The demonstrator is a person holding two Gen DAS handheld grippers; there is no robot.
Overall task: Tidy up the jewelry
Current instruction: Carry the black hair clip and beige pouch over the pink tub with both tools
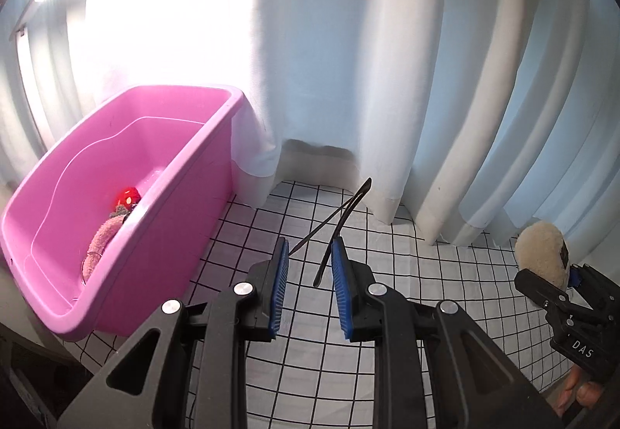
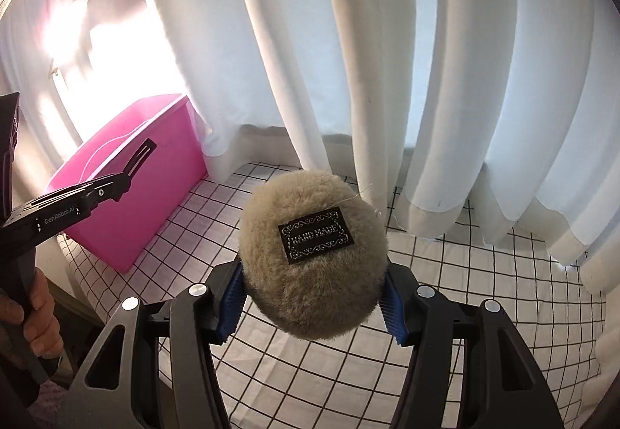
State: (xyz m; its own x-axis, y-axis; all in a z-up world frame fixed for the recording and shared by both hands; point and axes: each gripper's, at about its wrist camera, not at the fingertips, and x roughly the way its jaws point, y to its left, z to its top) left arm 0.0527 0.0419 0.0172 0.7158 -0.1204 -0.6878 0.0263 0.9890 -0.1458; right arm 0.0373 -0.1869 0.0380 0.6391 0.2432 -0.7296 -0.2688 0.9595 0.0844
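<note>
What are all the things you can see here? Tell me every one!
Bin: one, pink, left on the checked cloth.
Things in bin: a red piece, a pink fuzzy piece, at the bottom.
Hair clip: one, black, thin, between the left tongs.
Fluffy clip: one, beige with black label, held in the right tongs.
Cloth: one, white with black grid, underneath.
Curtain: white, behind.
Left tongs: black, blue pads.
Right tongs: black, blue pads.

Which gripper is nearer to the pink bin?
Left. The left gripper, holding a black hair clip, is beside the pink bin; the right gripper, gripping a fluffy pompom, is farther away.
</note>
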